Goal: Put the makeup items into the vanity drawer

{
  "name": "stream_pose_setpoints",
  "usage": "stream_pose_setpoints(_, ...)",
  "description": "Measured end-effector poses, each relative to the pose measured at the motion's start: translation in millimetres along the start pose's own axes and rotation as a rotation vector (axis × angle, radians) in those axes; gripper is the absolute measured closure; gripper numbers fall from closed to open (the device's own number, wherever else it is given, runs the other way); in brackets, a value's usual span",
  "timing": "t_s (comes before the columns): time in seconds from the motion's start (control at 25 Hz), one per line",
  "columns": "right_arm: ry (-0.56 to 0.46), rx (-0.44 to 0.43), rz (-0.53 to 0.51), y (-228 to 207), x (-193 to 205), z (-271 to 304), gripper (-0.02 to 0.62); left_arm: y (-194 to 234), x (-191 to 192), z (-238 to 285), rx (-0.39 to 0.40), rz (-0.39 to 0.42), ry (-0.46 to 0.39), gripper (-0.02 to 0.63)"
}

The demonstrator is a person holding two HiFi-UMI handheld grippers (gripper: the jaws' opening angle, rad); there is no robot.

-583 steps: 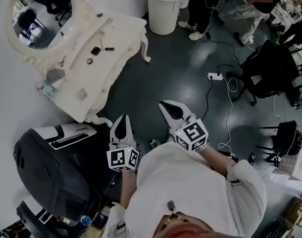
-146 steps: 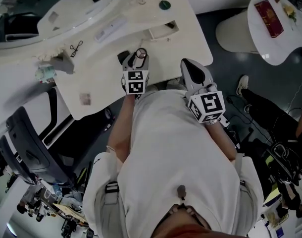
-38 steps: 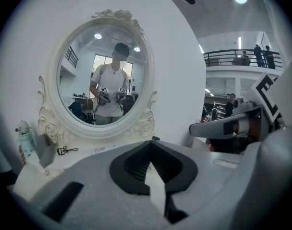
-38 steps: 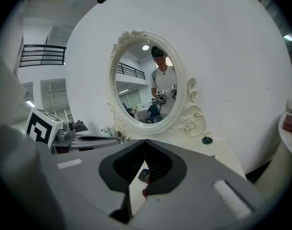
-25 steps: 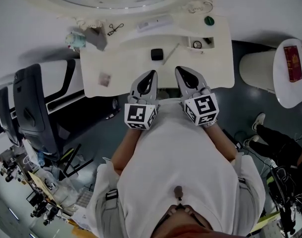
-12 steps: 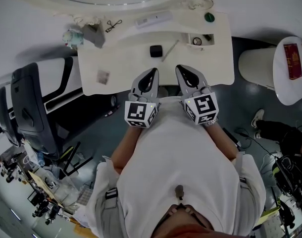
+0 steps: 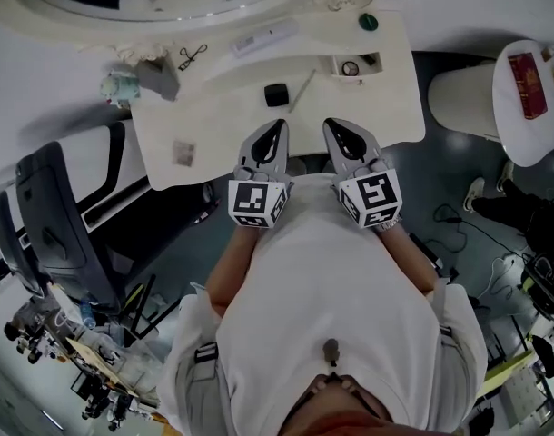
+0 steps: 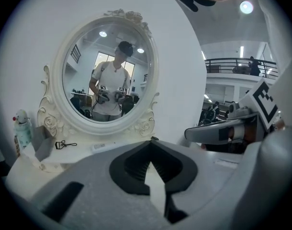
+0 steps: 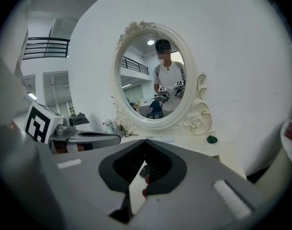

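Two hand-held grippers hover at the near edge of a cream vanity table (image 7: 213,121). The left gripper (image 7: 275,127) has its jaws closed together on nothing, and the right gripper (image 7: 336,125) looks likewise closed and empty.

Just beyond their tips lies a slim makeup pencil (image 7: 303,89). Its long axis is diagonal, running from the near left up toward the small open drawer (image 7: 330,64) at the far right. A black compact (image 7: 276,94) sits just beside the pencil on its left. A round item (image 7: 350,68), possibly another compact, rests inside the drawer.

A white tube (image 7: 263,37) lies lengthwise along the foot of the oval mirror (image 8: 107,56). An eyelash curler (image 7: 192,56) and a grey box (image 7: 159,78) lie to its left, and a green cap (image 7: 368,22) sits behind the drawer. Nothing stands between grippers and pencil.

A black chair (image 7: 54,225) stands left of the vanity. To the right, a white round side table (image 7: 531,139) carries a red book (image 7: 528,84) above a dark grey floor.
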State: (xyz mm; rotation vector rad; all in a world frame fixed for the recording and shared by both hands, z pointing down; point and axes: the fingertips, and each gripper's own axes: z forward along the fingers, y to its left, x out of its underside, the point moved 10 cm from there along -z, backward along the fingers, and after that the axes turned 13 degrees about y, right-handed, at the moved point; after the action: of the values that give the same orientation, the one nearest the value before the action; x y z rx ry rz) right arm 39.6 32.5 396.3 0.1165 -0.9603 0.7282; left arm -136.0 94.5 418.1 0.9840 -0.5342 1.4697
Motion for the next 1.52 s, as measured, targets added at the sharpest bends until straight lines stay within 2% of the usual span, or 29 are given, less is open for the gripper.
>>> stream_pose_setpoints(0.24, 0.0, 0.068, 0.019, 3.5, -0.1, -0.7, 0.588, 14.5, 2.3, 11.6, 0.043, 0.066, 0.032, 0.6)
stream_pose_setpoints(0.44, 0.001, 0.112, 0.022, 12.9, -1.1, 4.9, 0.588, 38.6, 10.0, 21.7, 0.049, 0.123, 0.078, 0.59)
stream_pose_setpoints(0.68, 0.005, 0.159, 0.048, 23.6, -0.1, 10.0, 0.588, 74.6, 24.3, 40.2, 0.072, 0.203, 0.16, 0.541)
stream_pose_setpoints(0.8, 0.014, 0.177, 0.046, 31.0, 0.4, 13.9, 0.588, 94.2, 35.4, 49.5, 0.075, 0.216, 0.205, 0.523)
stream_pose_setpoints(0.96, 0.023, 0.208, 0.075, 35.0, 3.0, 15.4, 0.588, 108.1, 44.2, 62.2, 0.142, 0.257, 0.264, 0.464)
stream_pose_setpoints(1.16, 0.041, 0.246, 0.103, 40.1, 5.8, 15.8, 0.588, 119.1, 62.6, 88.2, 0.24, 0.388, 0.36, 0.391)
stream_pose_setpoints(1.28, 0.056, 0.271, 0.119, 40.7, 7.4, 15.1, 0.588, 127.7, 75.3, 106.9, 0.264, 0.452, 0.404, 0.382)
stream_pose_setpoints(1.52, 0.086, 0.315, 0.143, 39.6, 10.1, 14.7, 0.588, 139.5, 89.1, 136.3, 0.318, 0.505, 0.487, 0.37)
